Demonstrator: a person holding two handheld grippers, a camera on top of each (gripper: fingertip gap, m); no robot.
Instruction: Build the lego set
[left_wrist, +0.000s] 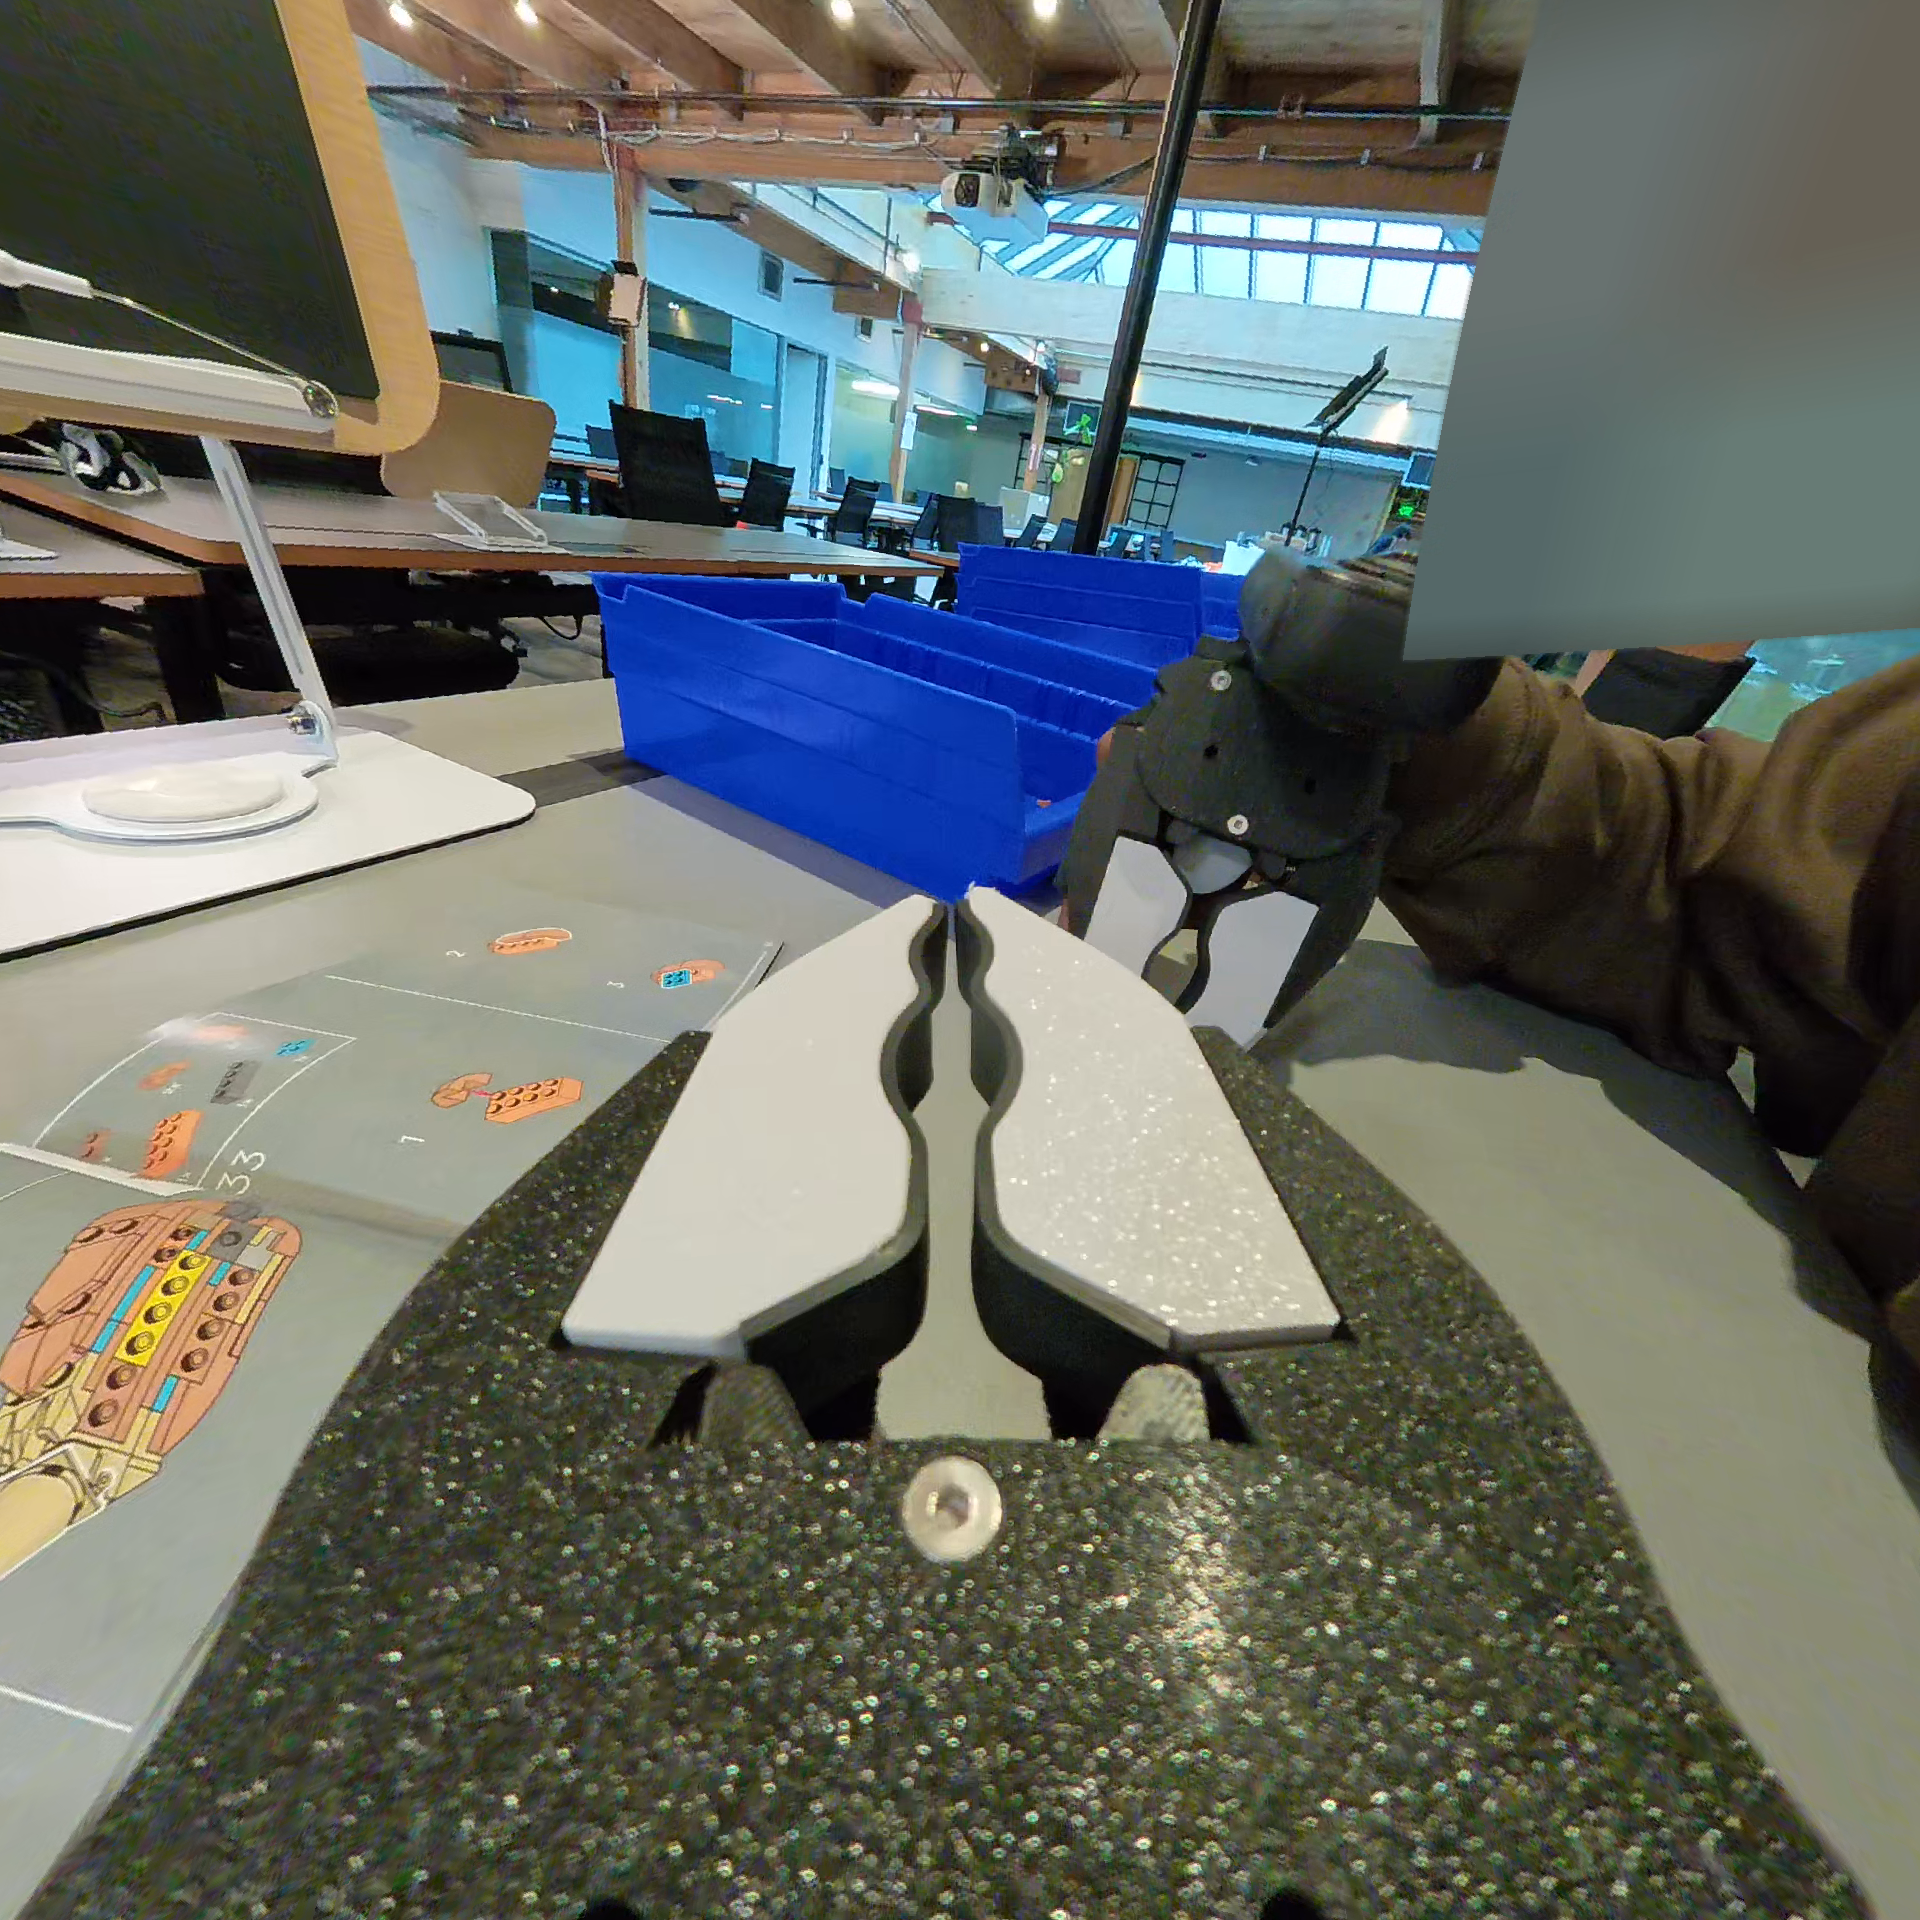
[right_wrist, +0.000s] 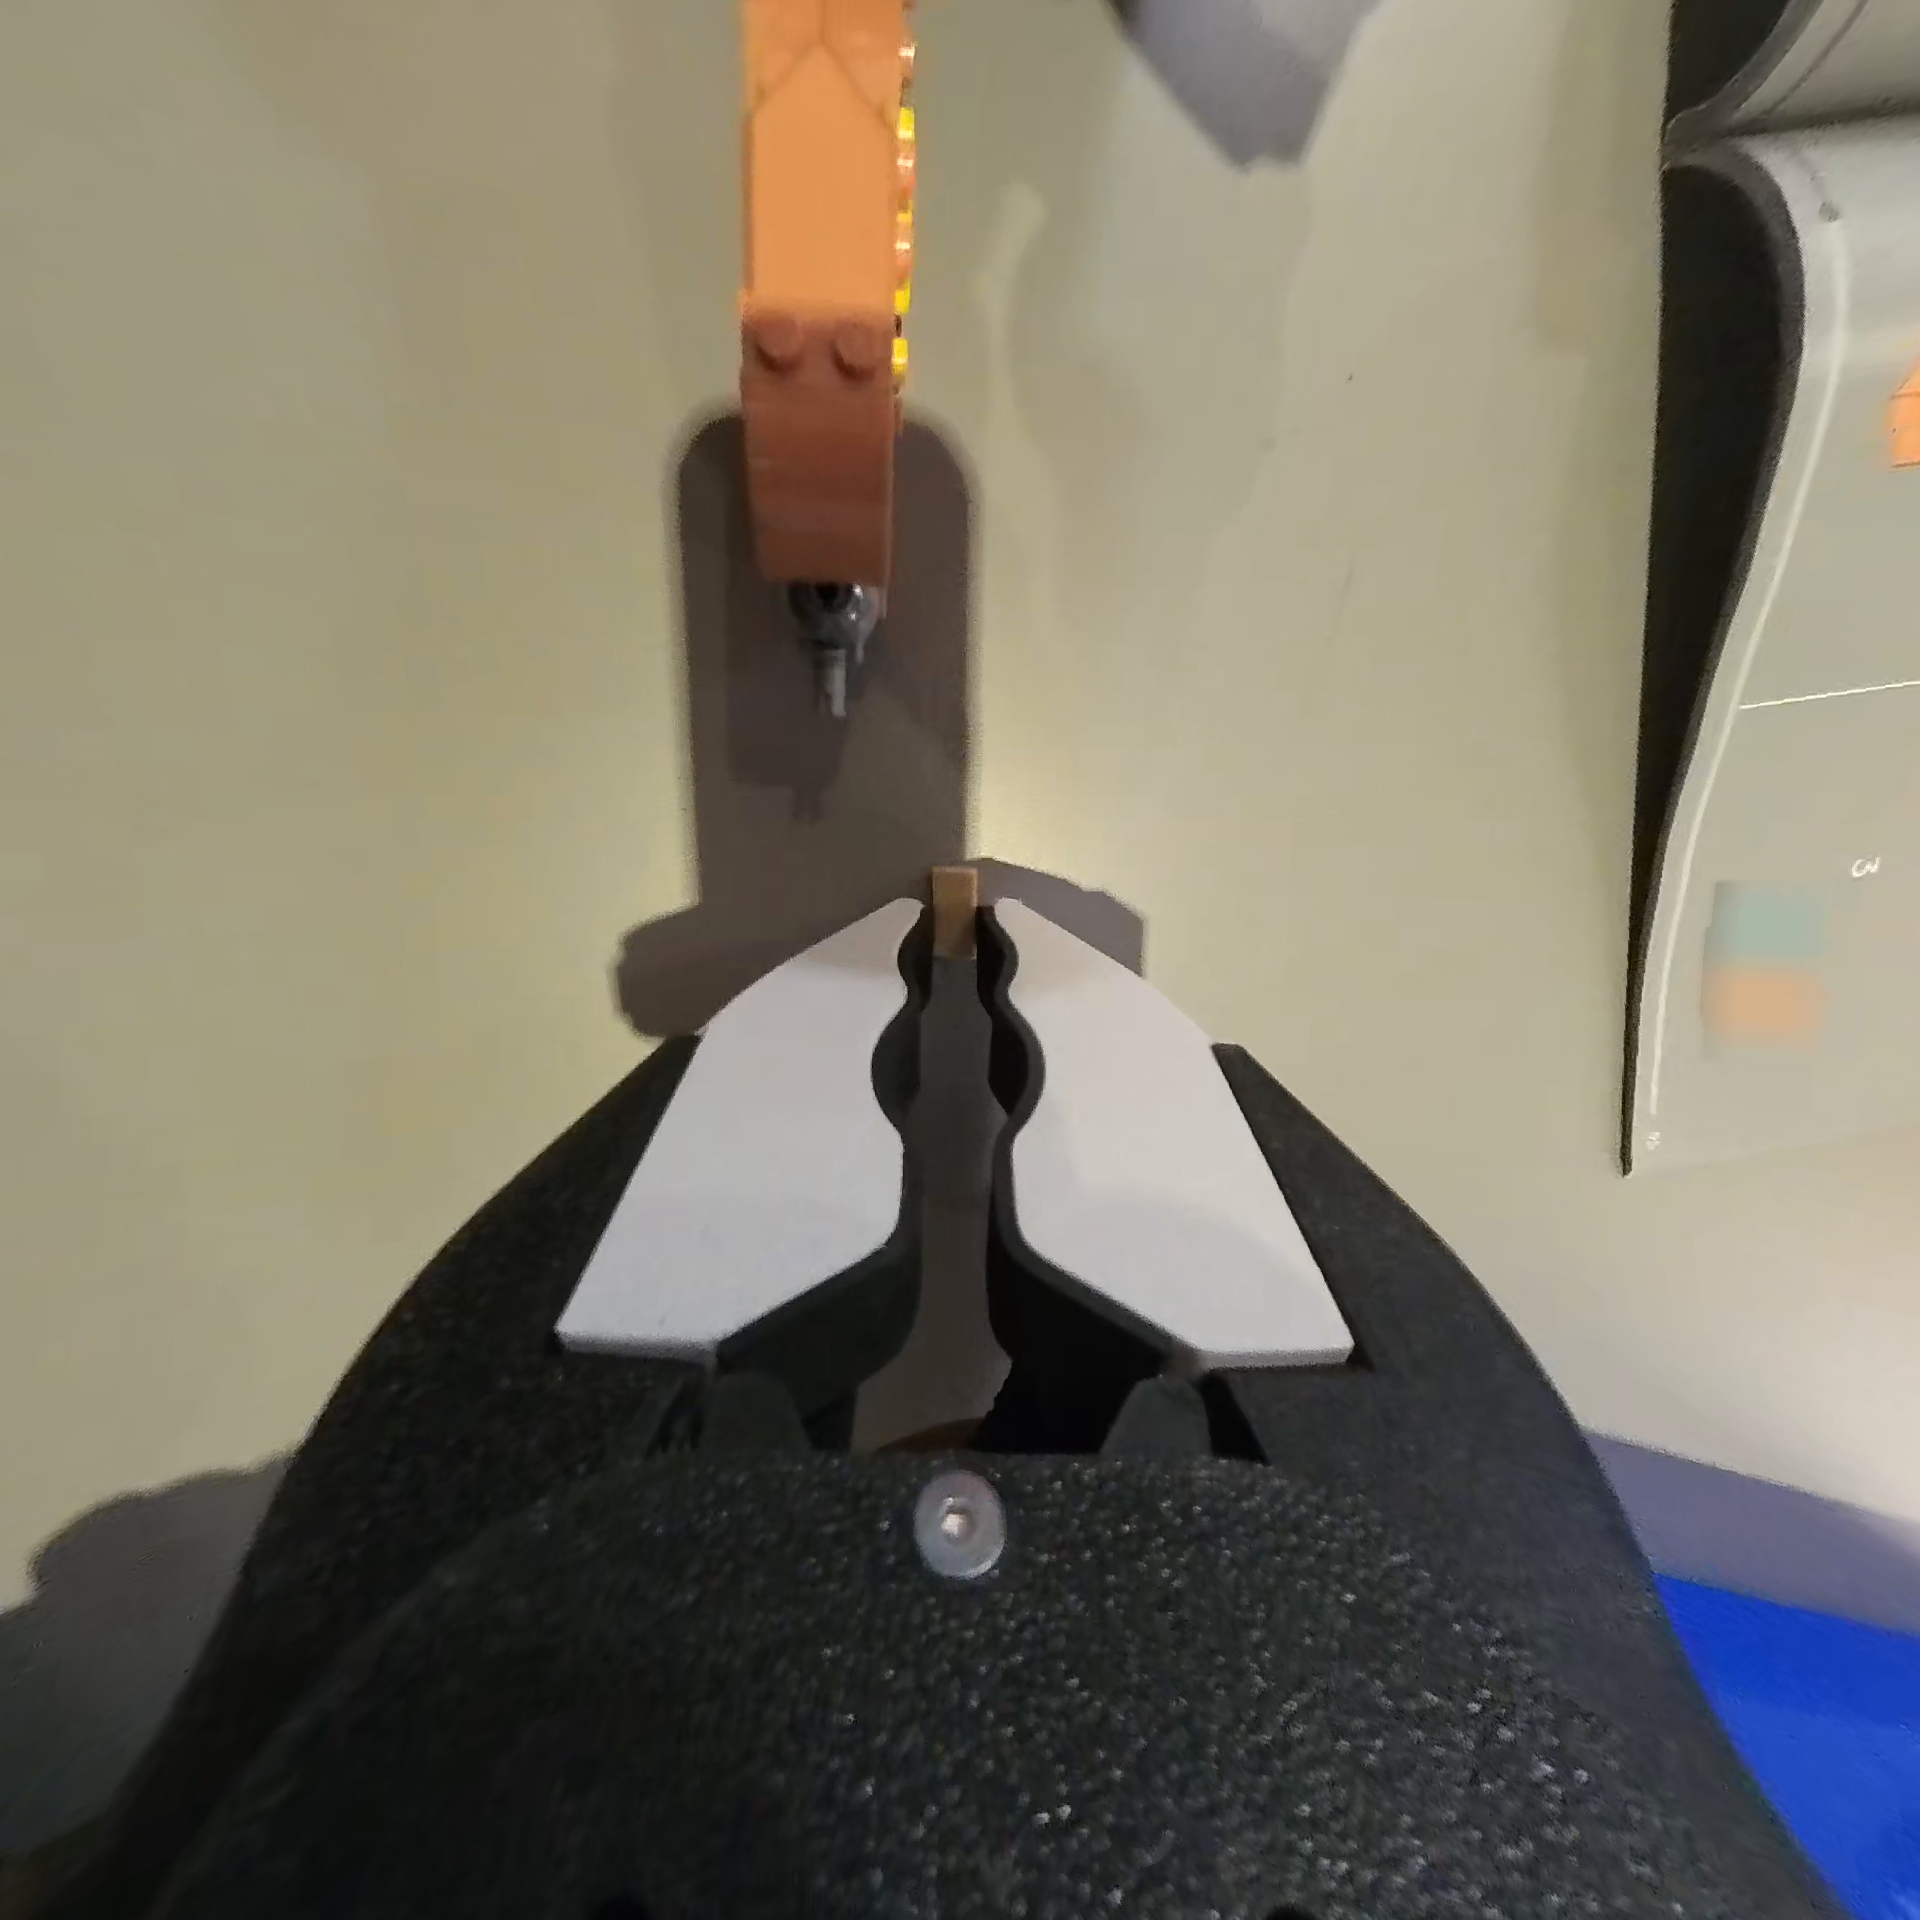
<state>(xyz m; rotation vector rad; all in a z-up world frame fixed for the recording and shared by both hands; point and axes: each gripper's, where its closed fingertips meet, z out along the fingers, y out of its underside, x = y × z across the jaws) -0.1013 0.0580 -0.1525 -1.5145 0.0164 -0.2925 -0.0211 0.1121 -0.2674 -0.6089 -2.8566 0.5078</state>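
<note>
In the right wrist view my right gripper (right_wrist: 954, 914) is shut on a small tan lego piece (right_wrist: 954, 904) that sticks out between its tips, just above the grey table. Ahead of it an orange lego assembly (right_wrist: 821, 312) lies on the table, with a dark grey connector (right_wrist: 831, 623) at its near end. In the left wrist view my left gripper (left_wrist: 951, 920) is shut with nothing between its fingers. The right gripper (left_wrist: 1195, 987) points down at the table just beyond and right of it. The assembly is hidden in this view.
An open instruction booklet (left_wrist: 260, 1143) lies at the left, also at the right edge of the right wrist view (right_wrist: 1849, 727). Blue bins (left_wrist: 831, 727) stand behind. A white tablet stand (left_wrist: 208, 810) is at the far left. A person's brown sleeve (left_wrist: 1610, 883) rests at the right. The grippers' ends are close to 15 cm from one another.
</note>
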